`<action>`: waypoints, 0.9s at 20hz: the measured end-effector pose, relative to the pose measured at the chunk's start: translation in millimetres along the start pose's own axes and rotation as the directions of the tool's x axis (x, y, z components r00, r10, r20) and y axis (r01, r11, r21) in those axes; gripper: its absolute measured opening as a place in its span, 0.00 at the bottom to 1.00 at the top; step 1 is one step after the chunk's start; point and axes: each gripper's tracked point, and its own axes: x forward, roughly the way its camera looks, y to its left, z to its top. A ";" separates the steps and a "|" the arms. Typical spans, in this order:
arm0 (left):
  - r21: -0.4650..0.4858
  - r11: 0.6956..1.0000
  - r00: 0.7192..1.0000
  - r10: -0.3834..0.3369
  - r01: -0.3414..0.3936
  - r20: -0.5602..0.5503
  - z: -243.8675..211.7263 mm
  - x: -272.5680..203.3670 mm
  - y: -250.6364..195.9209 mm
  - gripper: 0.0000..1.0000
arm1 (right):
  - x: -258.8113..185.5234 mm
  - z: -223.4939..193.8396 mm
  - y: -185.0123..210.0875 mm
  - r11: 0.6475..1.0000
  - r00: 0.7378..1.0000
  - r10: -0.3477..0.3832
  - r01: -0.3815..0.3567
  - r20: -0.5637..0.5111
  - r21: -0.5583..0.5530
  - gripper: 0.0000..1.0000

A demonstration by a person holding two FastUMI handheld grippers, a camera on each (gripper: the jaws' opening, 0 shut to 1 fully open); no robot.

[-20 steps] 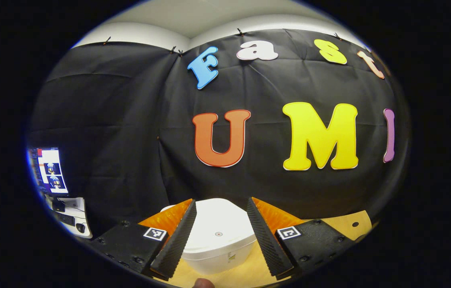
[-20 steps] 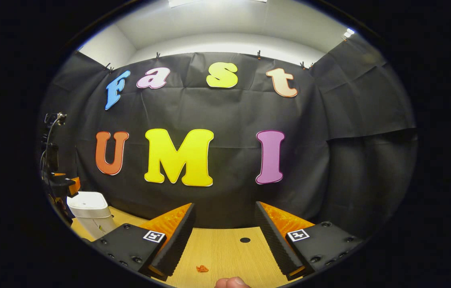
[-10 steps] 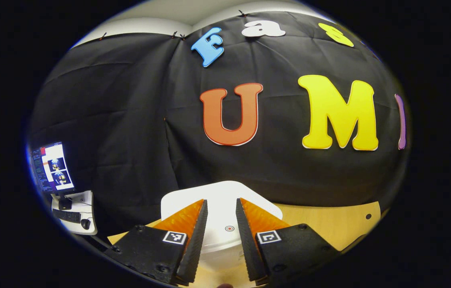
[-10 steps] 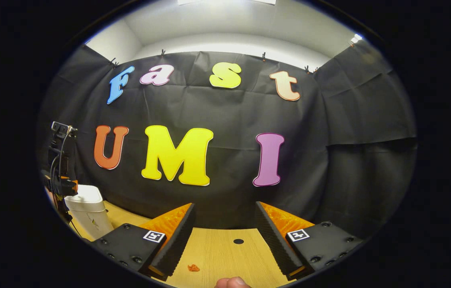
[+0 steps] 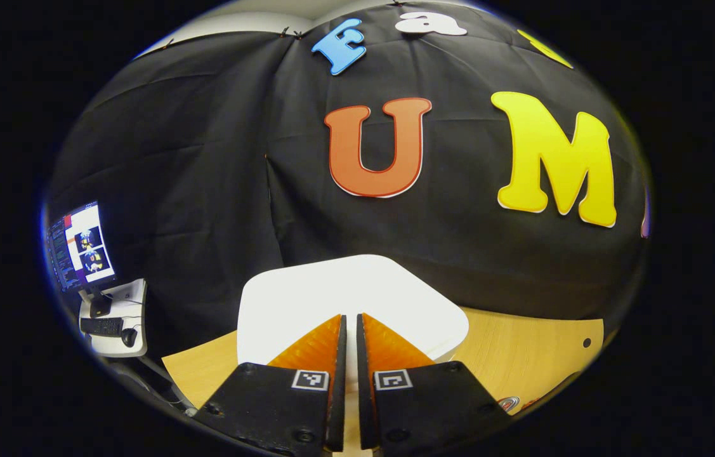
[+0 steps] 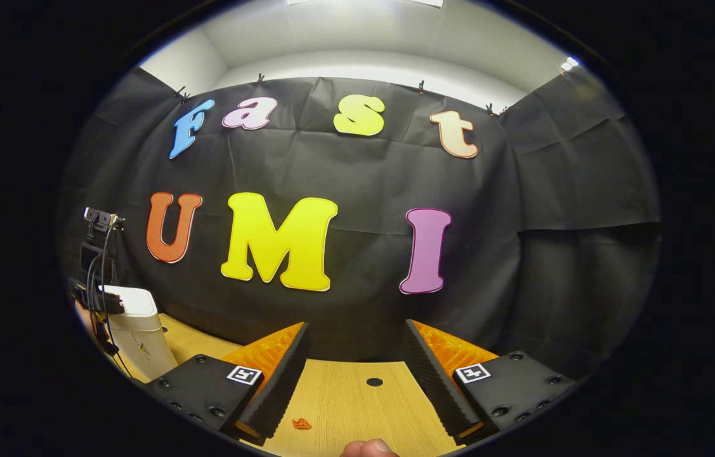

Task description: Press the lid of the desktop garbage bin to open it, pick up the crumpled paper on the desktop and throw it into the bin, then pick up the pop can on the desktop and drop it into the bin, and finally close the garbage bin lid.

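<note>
At the bottom centre of the left gripper view, the left gripper (image 5: 347,330) has its two fingers drawn almost together with only a thin slit between them, clenched on nothing, and their tips sit over the white lid (image 5: 344,298) of the garbage bin (image 5: 255,330), which fills the lower middle of that frame; whether the tips already touch the lid I cannot tell. At the lower left of the right gripper view the same bin (image 6: 135,327) stands on the wooden desktop (image 6: 357,400), with the other gripper above its top. The right gripper (image 6: 357,362), low in its own view, is released, fingers spread wide over bare wood. A small orange scrap (image 6: 301,423) lies near its left finger. The step in hand looks like the first one, pressing the lid open. The next move calls for a short, firm downward push and a clean lift away so the lid can spring up.
</note>
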 end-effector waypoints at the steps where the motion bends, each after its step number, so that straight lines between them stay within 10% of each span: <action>1: -0.007 1.000 1.000 0.003 -0.003 -0.006 -2.1 0.1 -0.4 0.10 | 0.4 -2.4 1.0 1.000 1.000 0.001 -0.001 -0.007 0.002 0.94; 13: 0.159 0.982 0.994 0.095 -0.101 0.048 4.8 0.0 -2.9 0.03 | 0.5 -8.9 0.5 0.999 1.000 -0.012 0.013 -0.018 0.031 0.94; 18: 0.092 0.996 0.996 -0.003 -0.005 0.089 21.8 -11.6 -13.7 0.08 | -3.8 -2.8 6.2 0.999 1.000 0.003 -0.003 0.001 0.039 0.95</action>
